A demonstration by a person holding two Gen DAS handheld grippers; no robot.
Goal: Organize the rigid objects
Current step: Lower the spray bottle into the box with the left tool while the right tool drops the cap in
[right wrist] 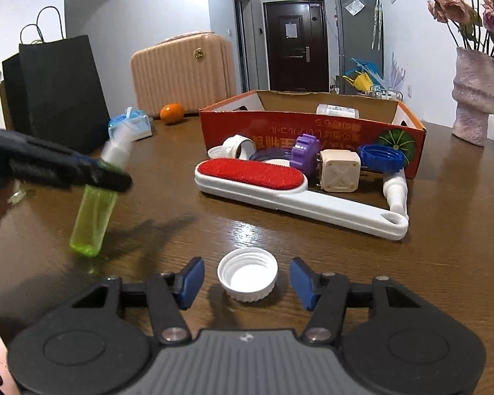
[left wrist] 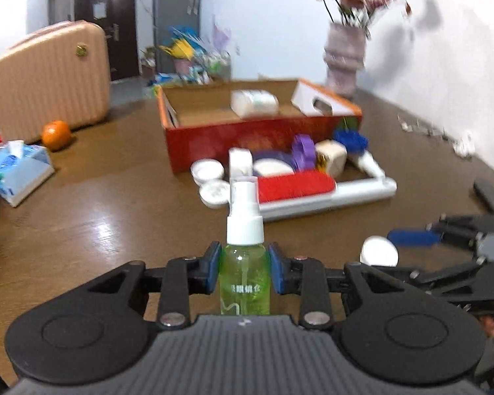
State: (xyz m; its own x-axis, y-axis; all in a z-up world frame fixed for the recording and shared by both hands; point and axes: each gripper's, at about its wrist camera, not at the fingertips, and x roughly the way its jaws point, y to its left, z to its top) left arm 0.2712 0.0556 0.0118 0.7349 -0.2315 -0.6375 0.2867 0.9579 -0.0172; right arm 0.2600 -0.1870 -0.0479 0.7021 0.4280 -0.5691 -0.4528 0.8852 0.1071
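My left gripper (left wrist: 244,271) is shut on a green spray bottle (left wrist: 244,279) with a white nozzle, held clear of the table; the right wrist view shows the same green spray bottle (right wrist: 94,217) tilted in the left gripper (right wrist: 108,177). My right gripper (right wrist: 247,281) stands open around a white screw cap (right wrist: 247,275) that rests open side up on the table, pads apart from it. From the left wrist view the right gripper (left wrist: 411,243) sits at the right beside that white cap (left wrist: 378,251). A red lint brush (right wrist: 253,174), caps and small parts lie before the red cardboard box (right wrist: 313,131).
A wooden table (right wrist: 181,204) carries a tissue box (right wrist: 131,128), an orange (right wrist: 172,113), a pink suitcase (right wrist: 181,69), black paper bags (right wrist: 59,89) and a vase of flowers (right wrist: 474,95). The red box holds a white container (left wrist: 255,102).
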